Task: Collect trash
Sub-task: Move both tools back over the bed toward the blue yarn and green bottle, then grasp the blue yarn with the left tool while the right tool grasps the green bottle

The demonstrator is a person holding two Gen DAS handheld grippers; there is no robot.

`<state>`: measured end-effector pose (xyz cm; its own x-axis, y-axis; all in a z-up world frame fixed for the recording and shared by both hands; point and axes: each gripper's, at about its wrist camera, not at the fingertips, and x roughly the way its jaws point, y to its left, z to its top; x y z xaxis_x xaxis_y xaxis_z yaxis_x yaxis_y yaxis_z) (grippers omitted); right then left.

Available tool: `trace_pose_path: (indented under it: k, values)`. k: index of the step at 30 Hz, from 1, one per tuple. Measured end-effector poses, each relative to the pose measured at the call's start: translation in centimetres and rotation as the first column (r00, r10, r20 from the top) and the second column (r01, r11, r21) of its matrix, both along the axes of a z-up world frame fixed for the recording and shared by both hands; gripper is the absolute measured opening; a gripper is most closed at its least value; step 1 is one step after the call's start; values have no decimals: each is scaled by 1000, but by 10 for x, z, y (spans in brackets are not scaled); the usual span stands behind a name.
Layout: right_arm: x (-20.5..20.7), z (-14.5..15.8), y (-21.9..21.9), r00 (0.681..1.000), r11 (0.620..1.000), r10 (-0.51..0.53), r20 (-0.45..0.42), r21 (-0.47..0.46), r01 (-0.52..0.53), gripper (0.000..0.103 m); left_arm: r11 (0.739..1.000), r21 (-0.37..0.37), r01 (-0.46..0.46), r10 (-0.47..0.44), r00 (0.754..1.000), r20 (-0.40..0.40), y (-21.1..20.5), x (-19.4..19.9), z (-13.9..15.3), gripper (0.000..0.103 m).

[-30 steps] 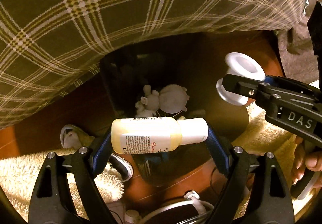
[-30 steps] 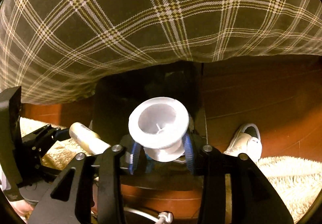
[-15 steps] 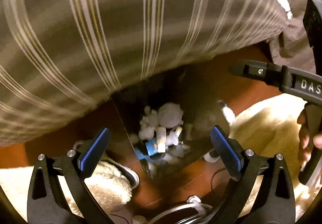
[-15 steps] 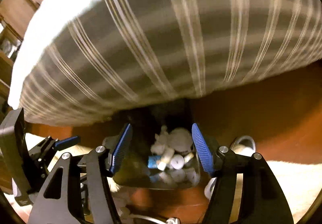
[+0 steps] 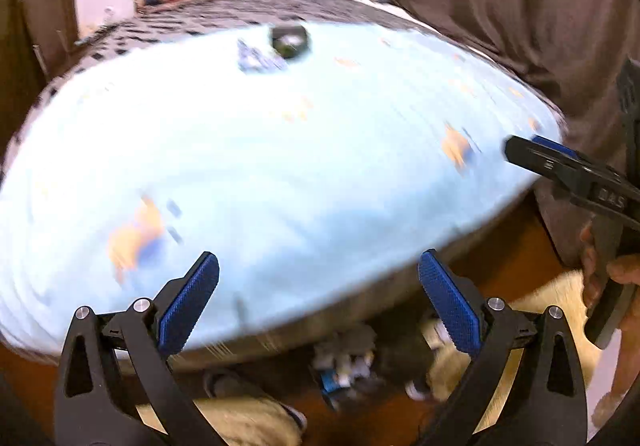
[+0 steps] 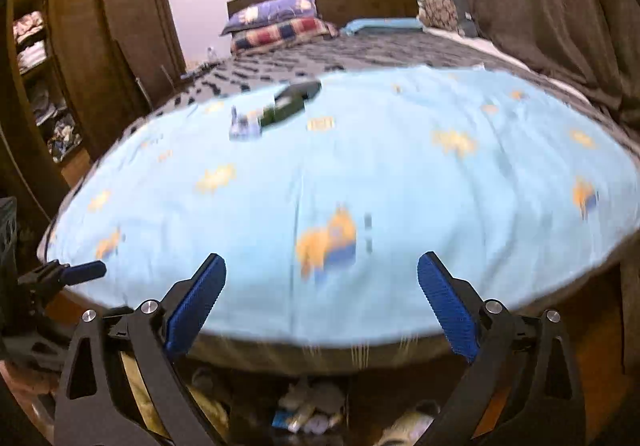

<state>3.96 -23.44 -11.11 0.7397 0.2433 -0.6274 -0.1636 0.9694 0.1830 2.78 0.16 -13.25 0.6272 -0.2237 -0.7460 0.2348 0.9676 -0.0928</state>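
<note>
Fingers of the left gripper (image 5: 318, 302) and right gripper (image 6: 320, 302) spread wide, empty; the trash (image 6: 308, 412) lies at 6 o'clock beneath them, under the bed (image 6: 360, 185) edge.

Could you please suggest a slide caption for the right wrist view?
Open right gripper faces a light-blue patterned bedspread; dark bin of trash sits below.

Left gripper (image 5: 318, 296) spread wide and empty over a light blue bedspread (image 5: 280, 165); dark item (image 5: 289, 39) lying far across it; right gripper (image 5: 560, 161) at right; trash bin (image 5: 344, 370) blurred below.
</note>
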Motion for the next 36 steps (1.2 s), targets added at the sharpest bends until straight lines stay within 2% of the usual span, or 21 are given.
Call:
trace_pose_path:
  k: [3, 7, 15, 21, 23, 27, 31, 36]
  values:
    - [31, 17, 2, 1000, 1000, 15, 12, 19, -15, 97, 999, -5, -35, 35, 999, 4, 13, 28, 9, 95]
    - [71, 23, 18, 1000, 1000, 18, 12, -7, -18, 97, 998, -5, -65, 65, 998, -2, 27, 74, 13, 95]
    - [159, 4, 44, 999, 1000, 12, -43, -16, -12, 97, 993, 28, -115, 116, 993, -13, 46, 155, 3, 94]
    - [223, -11, 66, 997, 1000, 20, -78, 8, -20, 96, 995, 42, -90, 91, 995, -28, 41, 202, -10, 86]
    - [240, -12, 73, 996, 1000, 21, -82, 14, -20, 96, 995, 38, -88, 89, 996, -31, 41, 213, -12, 83]
    - [273, -18, 90, 993, 999, 36, -111, 45, -31, 88, 996, 20, -88, 89, 995, -37, 41, 233, -16, 78]
    - [299, -25, 107, 988, 996, 41, -150, 81, -29, 81, 997, 7, -81, 81, 996, -39, 41, 244, -18, 78]
    - [320, -40, 126, 977, 996, 28, -211, 91, -9, 78, 997, -3, -74, 74, 996, -44, 42, 254, -21, 78]
